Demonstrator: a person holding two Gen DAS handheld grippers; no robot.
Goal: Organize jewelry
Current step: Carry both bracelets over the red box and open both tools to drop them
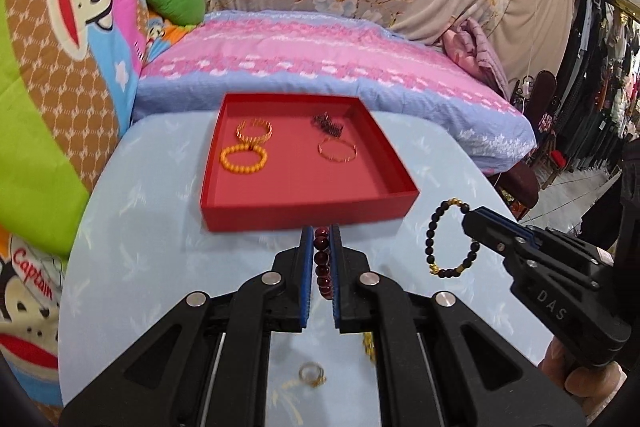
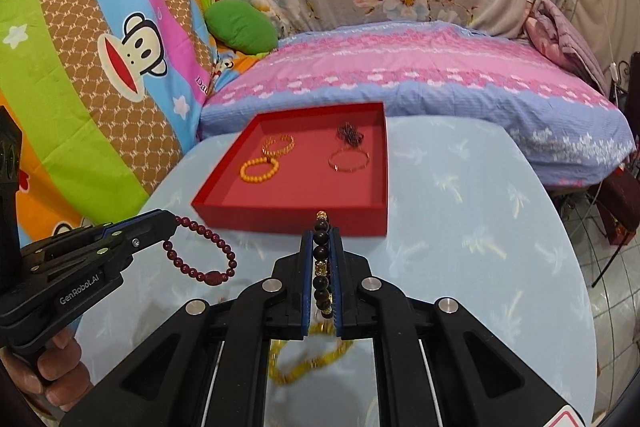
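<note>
Left wrist view: I am holding a dark red bead bracelet (image 1: 322,261) pinched between the fingers of my left hand-held gripper (image 1: 321,239), just short of the near wall of the red tray (image 1: 308,217), which is sitting on the pale blue table (image 1: 140,247). The right wrist view is showing that bracelet (image 2: 204,251) hanging as a loop from the left hand-held gripper (image 2: 168,221) above the table (image 2: 460,227). My right hand-held gripper (image 2: 322,239) is clamping a black bead bracelet (image 2: 322,267) with gold beads, also just before the tray (image 2: 288,217); from the left it (image 1: 452,239) is dangling off the right hand-held gripper (image 1: 470,217). Inside the tray I am seeing an orange bead bracelet (image 1: 243,159), a gold link bracelet (image 1: 254,130) touching it, a thin gold bangle (image 1: 337,151) and a dark tangled piece (image 1: 328,125) just behind the bangle. A blurred yellow bracelet (image 2: 308,359) is lying on the table under the right hand-held gripper, and a small ring (image 1: 311,374) under the left
</note>
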